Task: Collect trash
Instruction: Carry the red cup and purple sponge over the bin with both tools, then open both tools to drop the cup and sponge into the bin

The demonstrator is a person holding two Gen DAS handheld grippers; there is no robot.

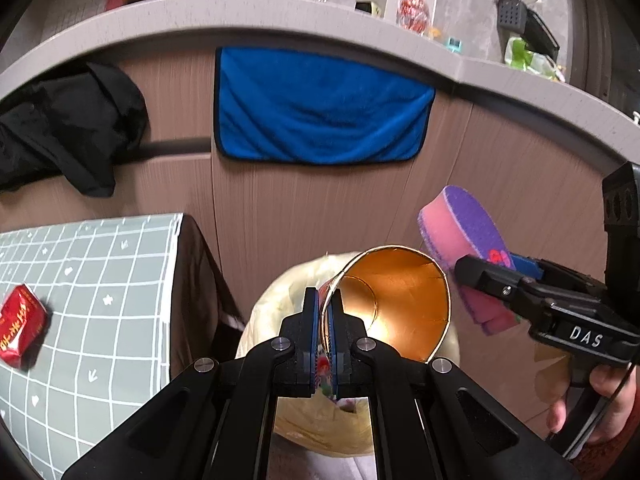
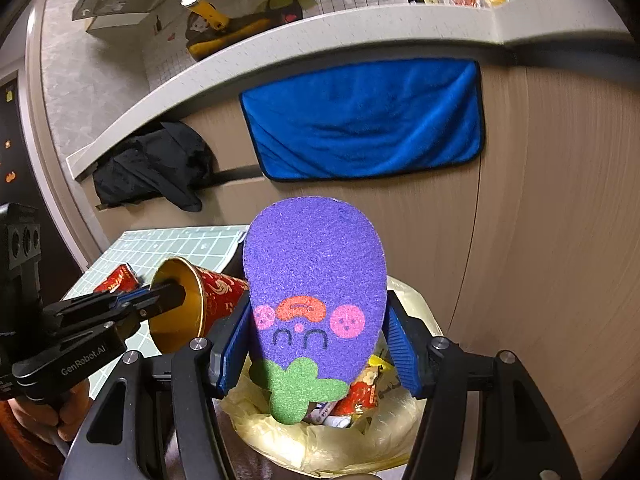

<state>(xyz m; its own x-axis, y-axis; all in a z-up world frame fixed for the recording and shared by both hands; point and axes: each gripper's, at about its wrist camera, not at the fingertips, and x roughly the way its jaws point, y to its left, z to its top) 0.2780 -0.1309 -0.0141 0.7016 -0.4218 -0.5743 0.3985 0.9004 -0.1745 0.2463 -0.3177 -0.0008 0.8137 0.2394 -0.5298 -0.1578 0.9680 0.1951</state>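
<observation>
My left gripper (image 1: pixel 325 300) has its fingers pinched on the rim of one red paper cup (image 1: pixel 400 304), my right gripper (image 2: pixel 320 344) clamps one purple sponge (image 2: pixel 316 300), both above one lined trash bin (image 2: pixel 320 440); one red packet (image 1: pixel 20 320) lies on the tabletop (image 1: pixel 100 280)

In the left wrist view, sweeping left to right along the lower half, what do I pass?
Red packet on the checked table mat → left gripper pinching the paper cup rim → purple-and-pink sponge → right gripper clamped on that sponge.
</observation>
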